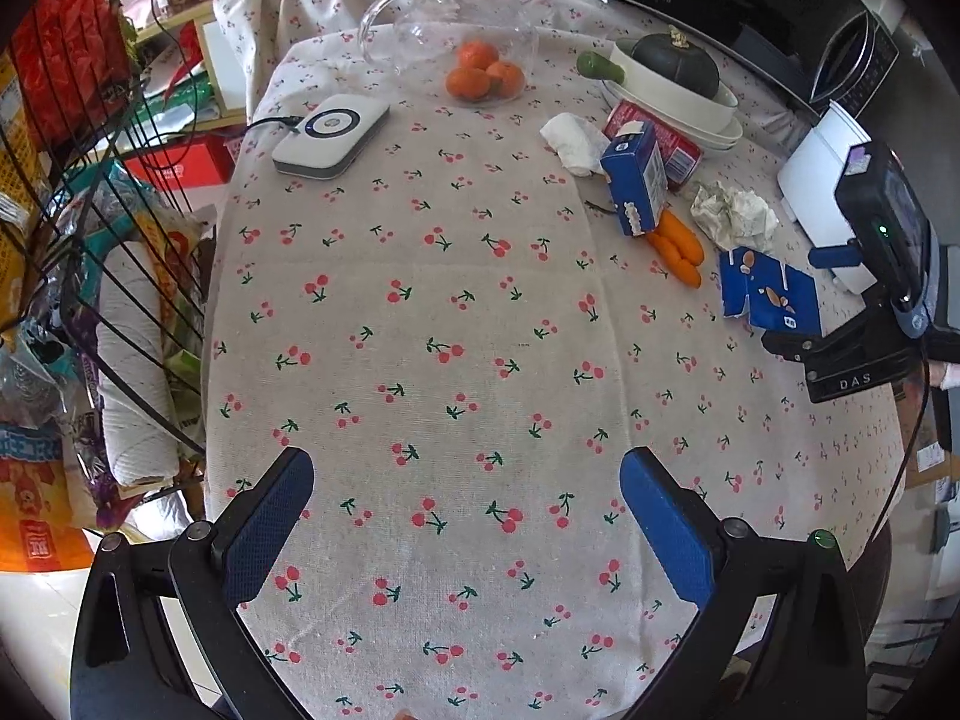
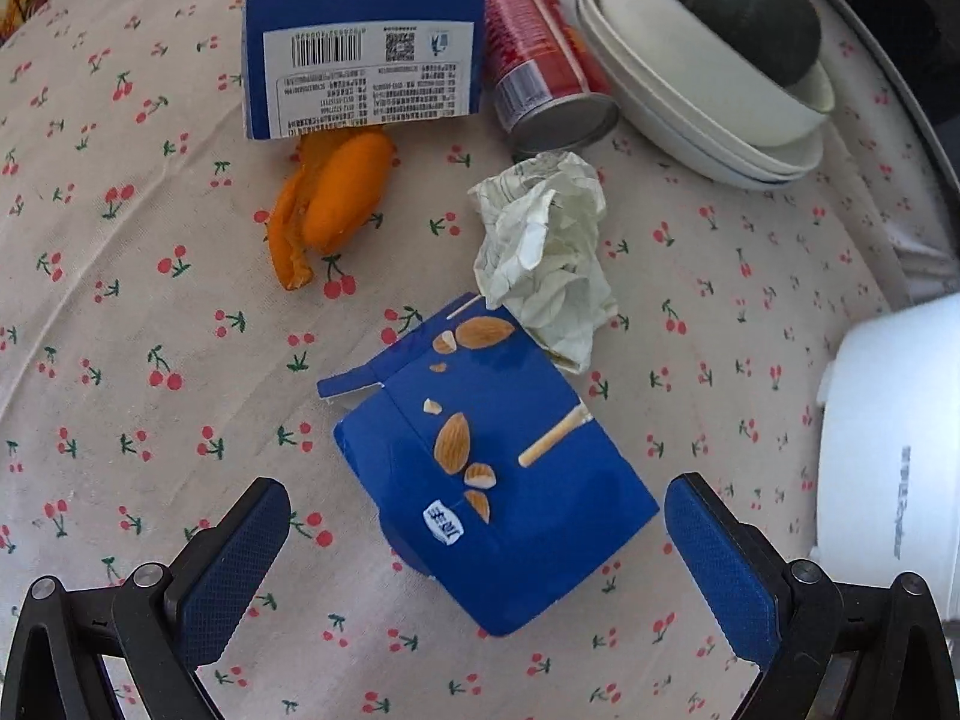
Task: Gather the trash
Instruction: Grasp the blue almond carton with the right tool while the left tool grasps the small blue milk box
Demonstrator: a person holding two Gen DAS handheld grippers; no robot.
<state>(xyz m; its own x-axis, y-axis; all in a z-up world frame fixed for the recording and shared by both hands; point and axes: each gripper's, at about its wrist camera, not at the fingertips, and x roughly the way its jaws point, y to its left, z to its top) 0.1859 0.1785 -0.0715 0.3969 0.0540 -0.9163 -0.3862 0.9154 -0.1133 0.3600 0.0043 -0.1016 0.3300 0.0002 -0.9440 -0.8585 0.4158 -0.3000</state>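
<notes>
A flattened blue snack box (image 2: 498,480) with almond pictures lies on the cherry-print tablecloth between the open fingers of my right gripper (image 2: 477,516), which is just above it; it also shows in the left wrist view (image 1: 771,294). Behind it lie a crumpled paper (image 2: 546,258), orange peel (image 2: 336,198), an upright blue carton (image 2: 360,60) and a red can (image 2: 540,54) on its side. A white tissue wad (image 1: 573,141) lies further back. My left gripper (image 1: 468,486) is open and empty over bare cloth near the table's front.
Stacked white bowls (image 2: 708,114) with a dark squash stand back right. A white appliance (image 2: 894,450) stands at the right. A glass pitcher (image 1: 462,18), tangerines (image 1: 483,75) and a white device (image 1: 333,135) are at the back. A wire rack (image 1: 108,240) stands left.
</notes>
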